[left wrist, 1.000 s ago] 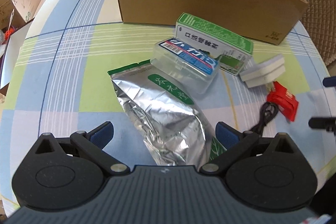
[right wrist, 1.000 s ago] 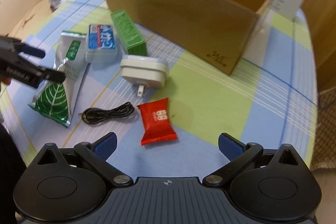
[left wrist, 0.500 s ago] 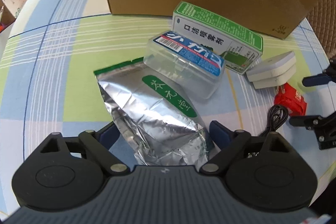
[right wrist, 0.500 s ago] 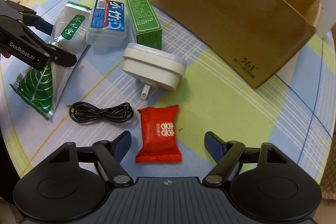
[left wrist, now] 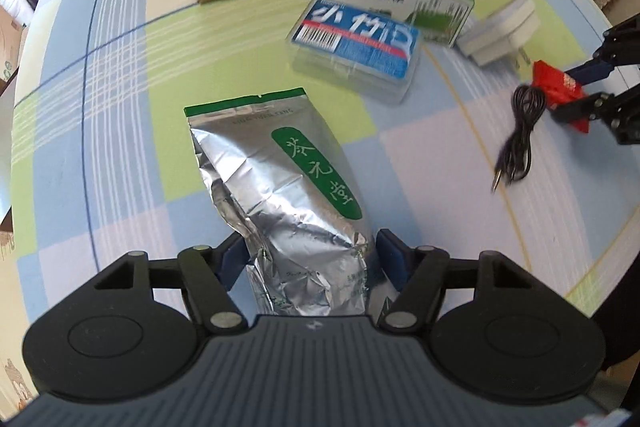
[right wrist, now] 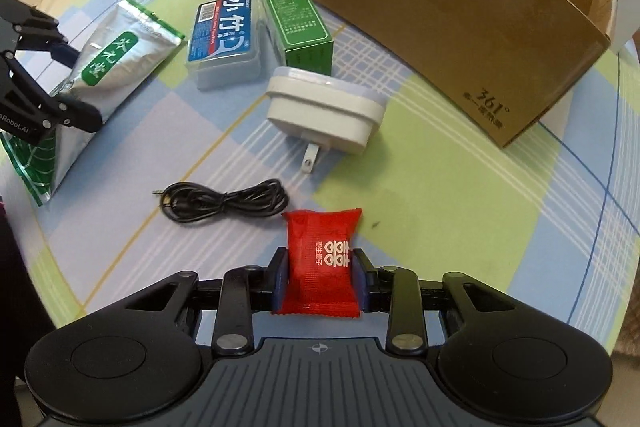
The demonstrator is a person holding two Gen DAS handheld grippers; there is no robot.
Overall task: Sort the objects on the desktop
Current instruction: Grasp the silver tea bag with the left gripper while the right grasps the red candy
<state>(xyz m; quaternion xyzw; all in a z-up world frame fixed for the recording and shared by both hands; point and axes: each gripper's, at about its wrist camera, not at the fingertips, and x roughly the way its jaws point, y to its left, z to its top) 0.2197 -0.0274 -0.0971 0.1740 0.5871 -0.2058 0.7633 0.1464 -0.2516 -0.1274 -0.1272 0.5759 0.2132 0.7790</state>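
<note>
My left gripper (left wrist: 308,259) is shut on the near end of a silver foil pouch with a green label (left wrist: 280,187), which lies on the checked tablecloth; it also shows in the right wrist view (right wrist: 108,67). My right gripper (right wrist: 320,275) is shut on a red candy packet (right wrist: 320,267), also seen at the right in the left wrist view (left wrist: 560,91). A large open cardboard box (right wrist: 440,7) stands at the back of the table.
A clear case with a blue label (right wrist: 224,39), a green carton (right wrist: 296,19), a white plug adapter (right wrist: 324,111) and a coiled black cable (right wrist: 228,205) lie between the grippers and the box. The table edge (right wrist: 624,247) curves at the right.
Both grippers moved forward and closed: the left on the foil pouch, the right on the red candy packet.
</note>
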